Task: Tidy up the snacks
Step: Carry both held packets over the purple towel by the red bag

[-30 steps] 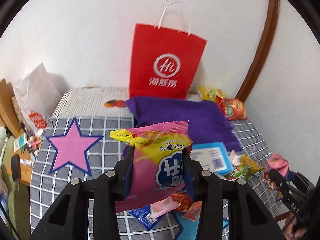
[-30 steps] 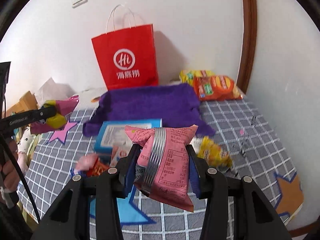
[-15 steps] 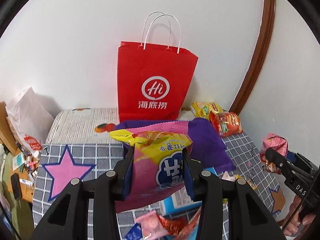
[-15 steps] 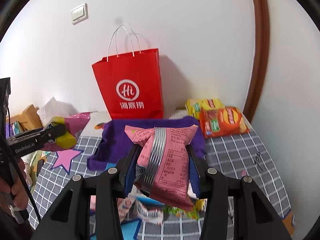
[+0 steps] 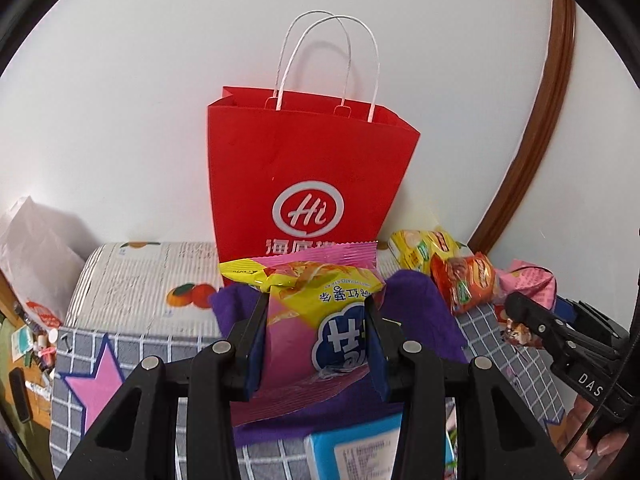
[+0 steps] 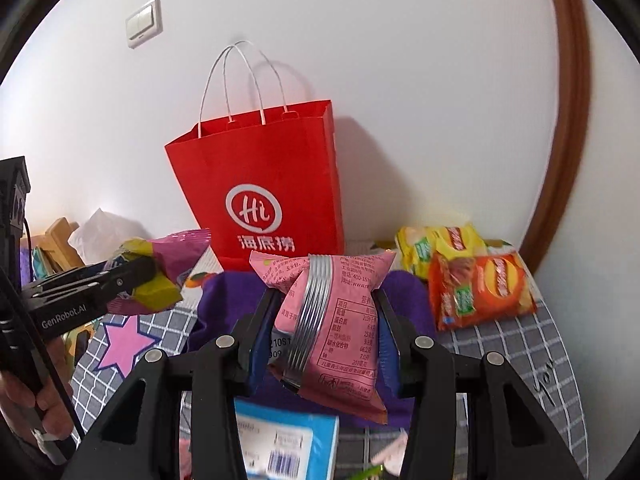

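Now your left tool (image 5: 316, 344) clamps a pink-and-yellow snack packet (image 5: 320, 320), your right tool (image 6: 324, 340) a pink packet (image 6: 336, 320); ahead stands the red paper bag (image 5: 308, 176), likely needing both lifted above its rim.

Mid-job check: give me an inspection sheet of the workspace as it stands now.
Surface: grey checked cloth, purple towel on it.
Job's things: upright red paper bag; yellow-pink snack packet; pink snack packet; orange chip bag and yellow chip bag by the wall.
Clutter: blue-edged box; white plastic bag.
Grippers: left gripper shut on yellow-pink packet; right gripper shut on pink packet.
Cables: black cable by the hand.
Surroundings: white wall, light switch, brown trim.
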Tool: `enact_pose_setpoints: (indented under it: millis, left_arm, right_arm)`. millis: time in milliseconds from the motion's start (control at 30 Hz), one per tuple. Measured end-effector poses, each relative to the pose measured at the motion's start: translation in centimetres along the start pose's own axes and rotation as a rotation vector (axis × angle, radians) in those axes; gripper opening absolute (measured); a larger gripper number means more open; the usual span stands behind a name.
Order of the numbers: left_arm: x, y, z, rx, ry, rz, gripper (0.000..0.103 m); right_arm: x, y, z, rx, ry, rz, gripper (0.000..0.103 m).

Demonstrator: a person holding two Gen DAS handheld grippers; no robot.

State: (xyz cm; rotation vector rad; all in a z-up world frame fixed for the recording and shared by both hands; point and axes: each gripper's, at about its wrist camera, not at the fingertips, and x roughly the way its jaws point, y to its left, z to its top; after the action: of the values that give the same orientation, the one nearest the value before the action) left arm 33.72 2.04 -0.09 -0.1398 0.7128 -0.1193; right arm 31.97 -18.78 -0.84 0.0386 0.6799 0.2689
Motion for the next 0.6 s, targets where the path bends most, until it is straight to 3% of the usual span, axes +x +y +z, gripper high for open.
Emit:
enact_pose_setpoints:
  millis: [333, 600]
  left_arm:
    - [5.1, 0.3, 1.4, -0.009, 0.010, 0.010, 0.040]
    - [9.5, 1.0, -0.1, -0.003, 0.078, 0.029, 0.040]
  right_arm:
    - [4.9, -0.1, 2.6, -0.003, -0.028, 0.036, 0.045]
    - [9.8, -0.8, 1.5, -0.023, 0.037, 0.041, 0.045]
